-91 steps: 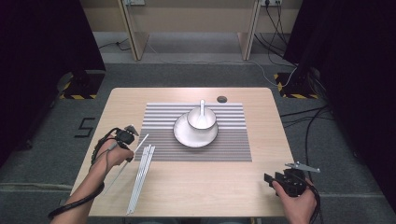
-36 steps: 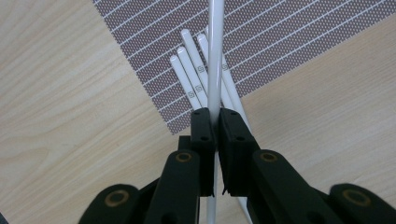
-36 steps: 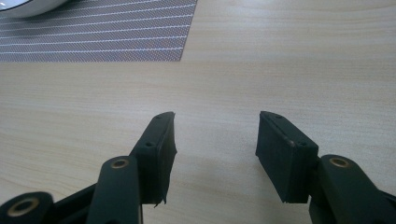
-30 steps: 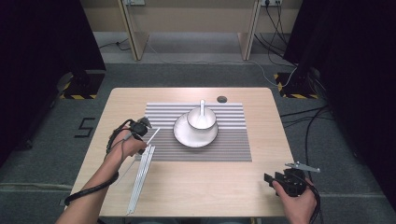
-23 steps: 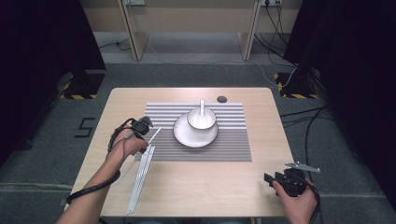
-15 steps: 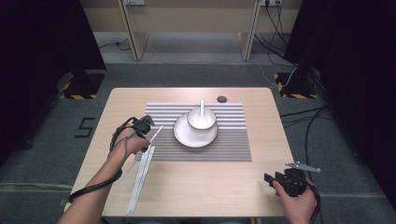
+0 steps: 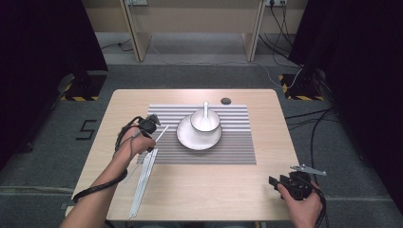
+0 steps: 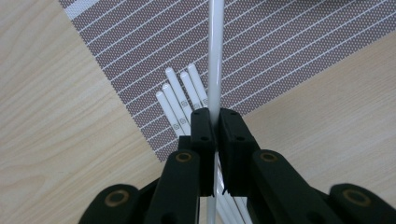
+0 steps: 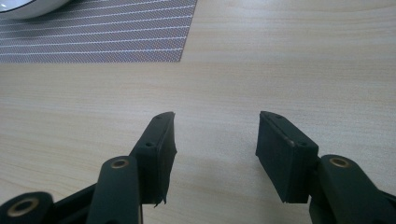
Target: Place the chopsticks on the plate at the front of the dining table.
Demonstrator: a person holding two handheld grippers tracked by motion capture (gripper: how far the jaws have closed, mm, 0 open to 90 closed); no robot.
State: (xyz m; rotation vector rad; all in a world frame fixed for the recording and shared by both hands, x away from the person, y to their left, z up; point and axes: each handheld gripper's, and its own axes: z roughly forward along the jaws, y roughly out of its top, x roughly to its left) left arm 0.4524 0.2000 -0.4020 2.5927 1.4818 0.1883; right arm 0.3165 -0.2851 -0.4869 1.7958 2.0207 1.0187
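Your left gripper [image 8: 211, 122]: fingers clenched on one white chopstick [image 8: 215, 56], lifted off remaining chopsticks [image 8: 180, 100] at striped mat [image 8: 289, 42] edge. Your right gripper [image 9: 215, 133]: fingers released, wide apart, low over bare bench [image 9: 289, 60], well apart from bowl [image 7: 205, 122].

A wooden table [image 7: 199, 190] carries a striped placemat [image 7: 237, 152], white chopsticks [image 7: 142, 183] and a small black disc [image 7: 225, 100].

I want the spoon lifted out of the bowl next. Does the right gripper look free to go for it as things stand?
Probably yes. The right gripper is open and holds nothing, and bare table and placemat lie between it and the spoon, whose handle stands clear above the bowl. It starts far off.
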